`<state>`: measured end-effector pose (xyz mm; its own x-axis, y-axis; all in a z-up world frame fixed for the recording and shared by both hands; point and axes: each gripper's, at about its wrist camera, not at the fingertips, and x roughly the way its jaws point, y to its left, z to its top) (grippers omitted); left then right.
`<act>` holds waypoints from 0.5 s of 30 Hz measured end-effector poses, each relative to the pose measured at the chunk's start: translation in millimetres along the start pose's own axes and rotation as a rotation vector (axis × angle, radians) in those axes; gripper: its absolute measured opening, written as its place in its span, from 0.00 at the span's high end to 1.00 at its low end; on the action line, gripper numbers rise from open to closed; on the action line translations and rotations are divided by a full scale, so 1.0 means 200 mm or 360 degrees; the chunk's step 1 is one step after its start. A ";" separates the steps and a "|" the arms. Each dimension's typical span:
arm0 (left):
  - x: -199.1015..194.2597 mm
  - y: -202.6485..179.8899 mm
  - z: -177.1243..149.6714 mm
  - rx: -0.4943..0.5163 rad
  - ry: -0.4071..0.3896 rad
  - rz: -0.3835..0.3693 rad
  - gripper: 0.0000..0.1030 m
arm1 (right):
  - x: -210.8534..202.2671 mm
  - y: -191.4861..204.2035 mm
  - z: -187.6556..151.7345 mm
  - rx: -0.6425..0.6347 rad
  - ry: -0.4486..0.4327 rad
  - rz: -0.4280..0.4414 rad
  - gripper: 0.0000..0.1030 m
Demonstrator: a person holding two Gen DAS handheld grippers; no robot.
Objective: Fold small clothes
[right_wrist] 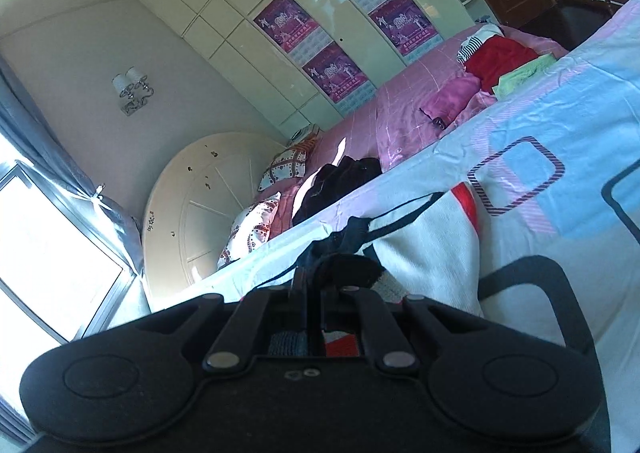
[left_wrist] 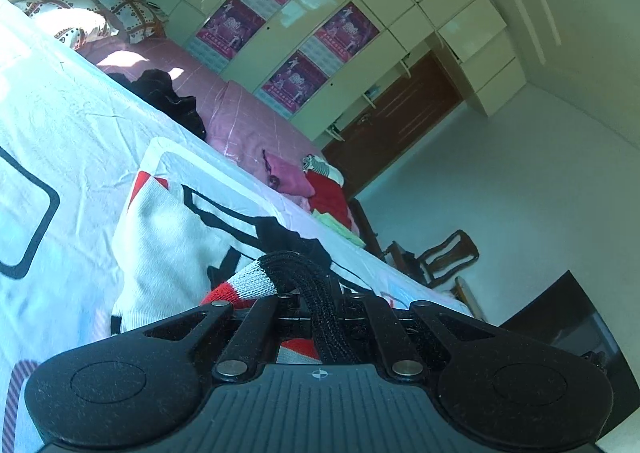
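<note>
A small white knit sweater point(left_wrist: 168, 245) with red patches and black trim lies on the pale blue patterned sheet point(left_wrist: 72, 133). My left gripper point(left_wrist: 320, 297) is shut on the sweater's black ribbed edge, which runs between the jaws. The sweater shows in the right wrist view point(right_wrist: 432, 253) too. My right gripper point(right_wrist: 316, 289) is shut on another part of its black edge, low over the sheet point(right_wrist: 560, 125). The fingertips of both are hidden in the cloth.
On the pink bedspread point(left_wrist: 240, 121) lie a black garment heap point(left_wrist: 168, 97), a pink piece point(left_wrist: 288, 177) and a red piece point(left_wrist: 330, 193). Pillows point(left_wrist: 80, 19) sit at the headboard point(right_wrist: 200, 205). Wardrobe point(left_wrist: 360, 5), door point(left_wrist: 392, 113), chair point(left_wrist: 444, 257) stand beyond.
</note>
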<state>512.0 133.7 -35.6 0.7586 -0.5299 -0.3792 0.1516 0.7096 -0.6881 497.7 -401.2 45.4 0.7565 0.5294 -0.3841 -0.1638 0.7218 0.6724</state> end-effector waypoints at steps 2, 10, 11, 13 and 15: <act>0.12 0.04 0.05 -0.0020 0.0012 0.0023 0.97 | 0.12 -0.06 0.06 0.0020 0.0023 0.0005 0.94; 0.52 0.22 0.20 -0.0106 0.0116 0.0148 0.97 | 0.56 -0.31 0.20 0.0162 0.0148 0.0003 0.94; 0.58 0.24 0.20 -0.0105 0.0138 0.0171 0.97 | 0.60 -0.35 0.20 0.0191 0.0161 -0.0002 0.94; 0.66 0.27 0.21 -0.0102 0.0173 0.0190 0.96 | 0.69 -0.42 0.21 0.0257 0.0176 -0.0013 0.94; 0.74 0.30 0.21 -0.0108 0.0185 0.0215 0.96 | 0.76 -0.49 0.21 0.0312 0.0185 -0.0022 0.94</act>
<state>659.1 116.8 -106.8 0.6901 -0.4848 -0.5373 0.0074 0.7471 -0.6647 655.2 -410.6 -51.5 0.6780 0.5761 -0.4566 -0.0193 0.6348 0.7724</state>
